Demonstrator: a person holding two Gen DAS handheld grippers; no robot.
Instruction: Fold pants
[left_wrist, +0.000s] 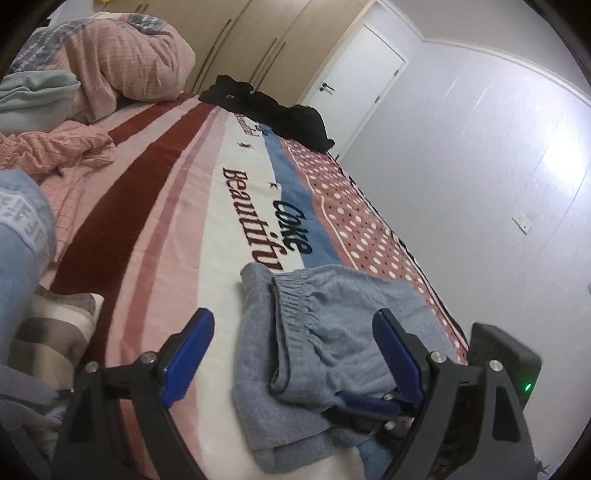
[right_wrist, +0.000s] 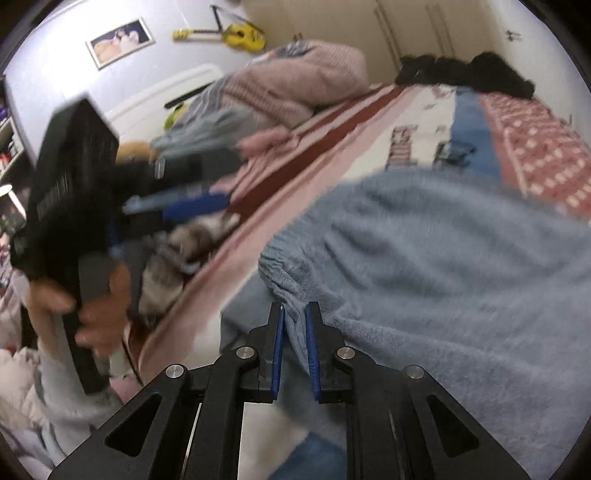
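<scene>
Grey-blue fleece pants lie bunched on the bed, on its striped and dotted blanket, near the bed edge closest to the cameras; elastic waistband is on top, facing up the bed.

Left gripper: fingers spread wide, nothing between them. It hangs just above the pants, left finger over bare blanket, right finger over the fabric. From the right wrist view the left gripper is off to the left, clear of the pants, held in the person's hand; motion-blurred.

Right gripper: fingers nearly closed, clamped on a pinch of pants fabric at the gathered waistband edge. Fabric fold sits between the blue pads. Rest of the pants spreads away to the right on the bed.

Other items: black garment at the far end of the bed, pink quilt pile at upper left, yellow guitar on the wall.
</scene>
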